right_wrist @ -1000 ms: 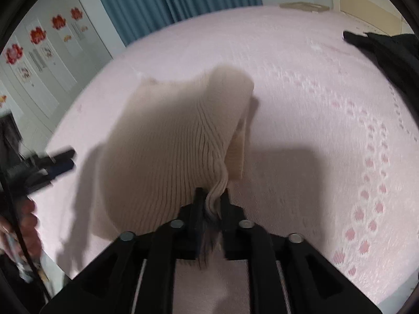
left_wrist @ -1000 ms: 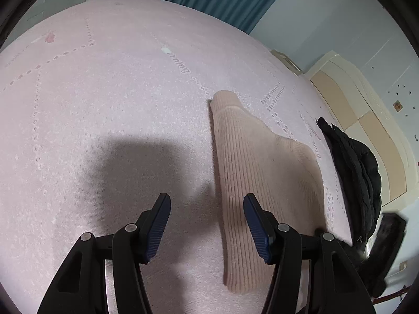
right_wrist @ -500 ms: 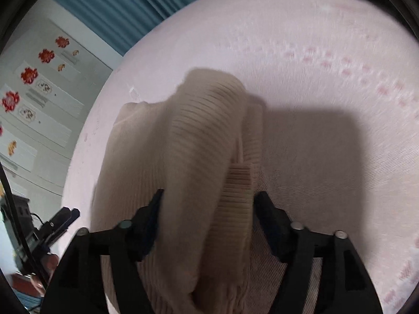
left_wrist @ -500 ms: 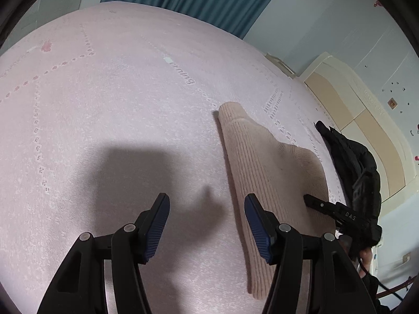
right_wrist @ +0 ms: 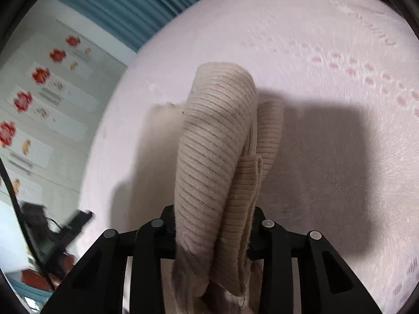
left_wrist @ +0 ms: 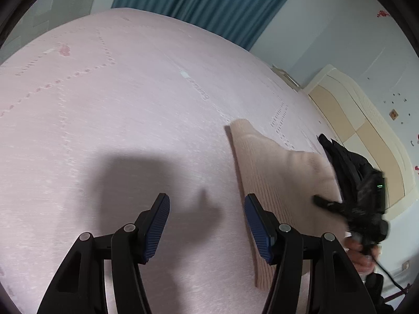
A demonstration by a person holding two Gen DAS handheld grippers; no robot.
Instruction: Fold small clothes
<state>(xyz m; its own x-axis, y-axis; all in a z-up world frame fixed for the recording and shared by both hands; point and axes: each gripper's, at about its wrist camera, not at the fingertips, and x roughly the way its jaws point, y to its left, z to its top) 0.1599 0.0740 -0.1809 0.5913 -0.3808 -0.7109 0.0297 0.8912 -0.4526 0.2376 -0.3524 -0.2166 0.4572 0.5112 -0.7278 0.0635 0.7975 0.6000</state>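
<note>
Closing on a thick fold of beige ribbed sweater, the right claw has the knit bunched between its jaws and lifted off the pink bed. The left claw hangs spread and empty over the sheet, just left of the sweater, with a black jacket farther off.

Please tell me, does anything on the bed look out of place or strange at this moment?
Only a black jacket lying at the edge of the pink bedspread, beside the beige ribbed sweater; it is not small clothing being folded. The sweater itself is bunched in a thick roll between the closing jaws of the right gripper, not flat.
</note>
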